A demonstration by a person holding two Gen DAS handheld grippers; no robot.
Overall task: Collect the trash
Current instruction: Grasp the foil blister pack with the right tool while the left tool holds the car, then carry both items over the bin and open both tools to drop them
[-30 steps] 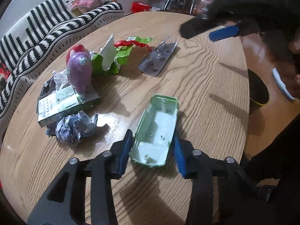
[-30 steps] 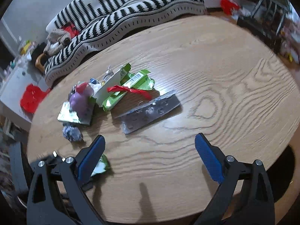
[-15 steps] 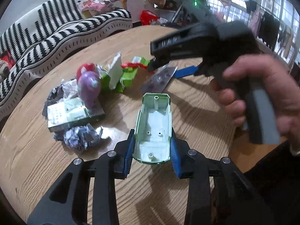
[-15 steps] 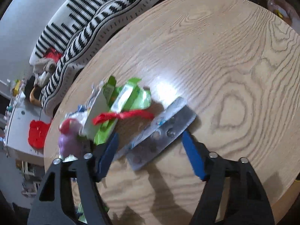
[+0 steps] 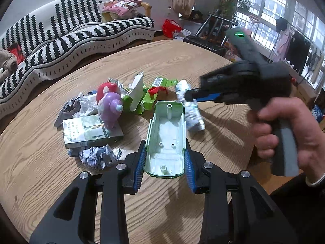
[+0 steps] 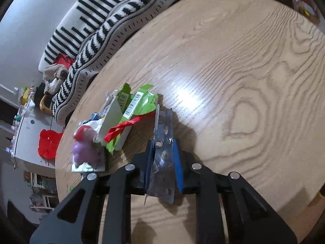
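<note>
1. Trash lies clustered on the left part of the round wooden table (image 5: 203, 65), with a black-and-white striped sofa (image 5: 71, 32) behind it.
2. Farthest left in the left wrist view sits a flat printed carton (image 5: 89, 131); a crumpled paper ball (image 5: 97, 156) lies just in front of it, near the table's near edge.
3. A purple toy figure with a red cap (image 5: 110, 107) stands partly on the carton, with crinkled clear wrap to its left.
4. Next to the right is a torn green wrapper (image 5: 146, 99) with a white card leaning in it and a red ribbon (image 5: 157, 90) draped across.
5. The left gripper (image 5: 165, 162) pinches a pale green plastic tray (image 5: 167, 136) by its near end, blue pads pressed on both long sides; the tray's open side faces up and its far end points toward the wrapper.
6. The right gripper (image 6: 163, 162) has its jaws closing on a silver blister pack (image 6: 163, 146), which stands on edge between the blue pads, folded lengthwise, both pads touching it. In the left wrist view the pack hangs blurred from that gripper just beyond the tray.
7. Farthest right, a person's hand (image 5: 284, 130) grips the right gripper's handle.
</note>
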